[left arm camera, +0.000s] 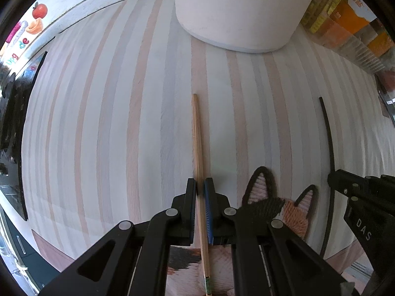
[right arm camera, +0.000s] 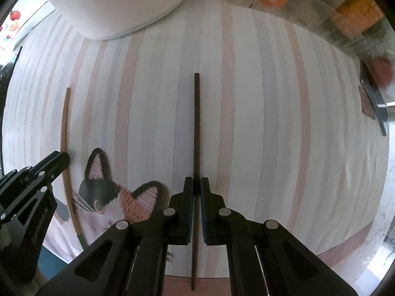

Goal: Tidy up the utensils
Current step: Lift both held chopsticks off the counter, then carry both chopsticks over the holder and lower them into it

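- Striped cloth [left arm camera: 111,123] in pale pink, grey and white covers the tabletop, with a knitted cat-face mat [left arm camera: 284,207] lying at the near edge.
- At the far side stands a wide white container [left arm camera: 234,12]; to its right runs a row of clear boxes [left arm camera: 350,24] with orange and yellow contents.
- On the far left, a white panel carries fruit stickers [left arm camera: 39,11].
- The left gripper [left arm camera: 200,187] has its fingers [left arm camera: 191,192] drawn narrow around a light wooden chopstick [left arm camera: 197,135], which runs between them, its tip pointing away toward the white container and its near end passing back under the gripper over the cat mat.
- The right gripper [right arm camera: 195,187] likewise has its fingers [right arm camera: 188,192] closed narrow on a dark chopstick [right arm camera: 196,123], which lies straight along the stripes, far tip toward the boxes, near end reaching the cloth's pink border.
- The two chopsticks lie roughly parallel, well apart, the wooden one left of the cat mat and the dark one right of it.
- Whether either chopstick is lifted off the cloth cannot be told.
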A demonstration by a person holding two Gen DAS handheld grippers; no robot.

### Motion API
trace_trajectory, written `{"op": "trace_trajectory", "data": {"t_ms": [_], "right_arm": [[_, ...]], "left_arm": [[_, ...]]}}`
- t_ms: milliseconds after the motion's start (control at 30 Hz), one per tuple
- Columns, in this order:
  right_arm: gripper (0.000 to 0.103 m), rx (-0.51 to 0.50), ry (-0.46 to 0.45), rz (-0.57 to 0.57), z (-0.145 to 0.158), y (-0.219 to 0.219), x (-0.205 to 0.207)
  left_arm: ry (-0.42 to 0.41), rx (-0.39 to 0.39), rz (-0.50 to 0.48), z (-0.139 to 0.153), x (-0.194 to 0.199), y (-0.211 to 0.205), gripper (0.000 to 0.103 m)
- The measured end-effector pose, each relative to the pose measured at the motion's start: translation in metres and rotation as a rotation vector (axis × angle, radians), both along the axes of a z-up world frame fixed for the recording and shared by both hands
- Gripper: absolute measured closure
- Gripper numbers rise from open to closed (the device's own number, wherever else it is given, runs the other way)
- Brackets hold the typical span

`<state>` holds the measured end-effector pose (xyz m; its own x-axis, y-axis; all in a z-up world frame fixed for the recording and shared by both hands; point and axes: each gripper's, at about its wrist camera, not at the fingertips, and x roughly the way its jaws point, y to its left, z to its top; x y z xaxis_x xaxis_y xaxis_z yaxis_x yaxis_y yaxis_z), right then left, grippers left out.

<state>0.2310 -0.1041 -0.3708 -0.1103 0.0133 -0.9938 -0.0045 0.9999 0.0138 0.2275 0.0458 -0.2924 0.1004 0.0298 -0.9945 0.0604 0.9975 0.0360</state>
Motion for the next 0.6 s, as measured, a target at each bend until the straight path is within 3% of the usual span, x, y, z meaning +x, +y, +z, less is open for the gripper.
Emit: {"op": "trace_trajectory", "data": {"t_ms": [367,600], "right_arm": [[0.097,0.008,-0.061,-0.025,0.006,0.007,-0.011],[0.098,0.113,-0.139,-0.07,0.052,-0.014,-0.024]], "left_arm": [[-0.026,-0.01,-0.012,0.012,-0.006,-0.004,0.099],[-0.091,-0.073,-0.058,0.05,-0.017,-0.015,0.099]]}}
